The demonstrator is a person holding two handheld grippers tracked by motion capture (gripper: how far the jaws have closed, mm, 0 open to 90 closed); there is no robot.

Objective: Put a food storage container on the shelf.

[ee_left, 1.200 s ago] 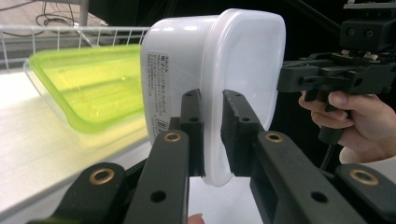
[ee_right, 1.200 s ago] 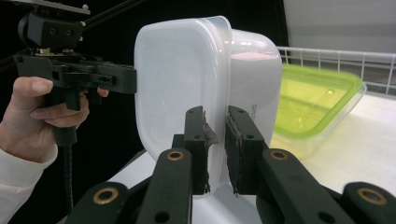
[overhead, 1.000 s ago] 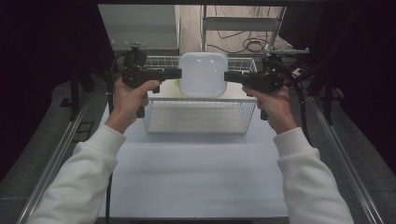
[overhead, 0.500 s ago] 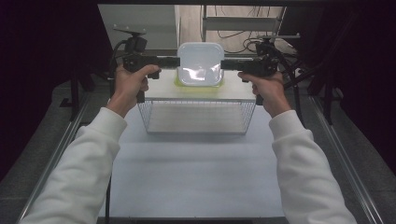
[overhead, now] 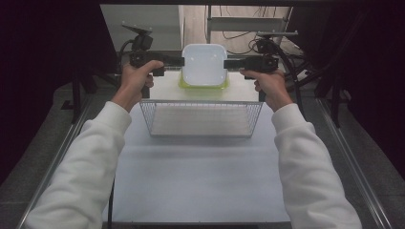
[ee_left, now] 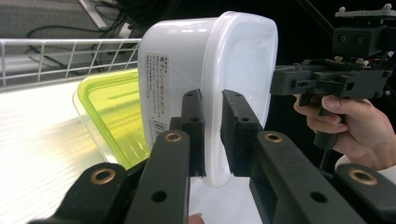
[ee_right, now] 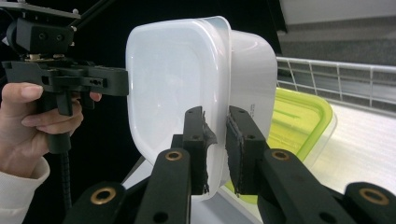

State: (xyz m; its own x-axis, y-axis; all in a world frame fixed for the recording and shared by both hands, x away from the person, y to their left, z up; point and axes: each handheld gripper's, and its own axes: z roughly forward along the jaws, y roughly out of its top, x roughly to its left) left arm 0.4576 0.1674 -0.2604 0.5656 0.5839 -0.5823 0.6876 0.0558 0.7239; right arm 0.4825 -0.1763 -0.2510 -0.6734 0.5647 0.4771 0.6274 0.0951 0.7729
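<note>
High view: we hold the white box (overhead: 204, 64) over the green box (overhead: 203, 86), behind the basket (overhead: 201, 119). Left gripper (ee_left: 212, 135) view: jaws clamp its rim. Right gripper (ee_right: 215, 140) view: jaws pinch the opposite rim.

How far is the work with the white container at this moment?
Done: the white container is lifted, with the left gripper and the right gripper shut on its rim at opposite sides. In hand: it hangs above the green-lidded container behind the wire basket. Left: probably to set it down; where, I cannot tell.
</note>
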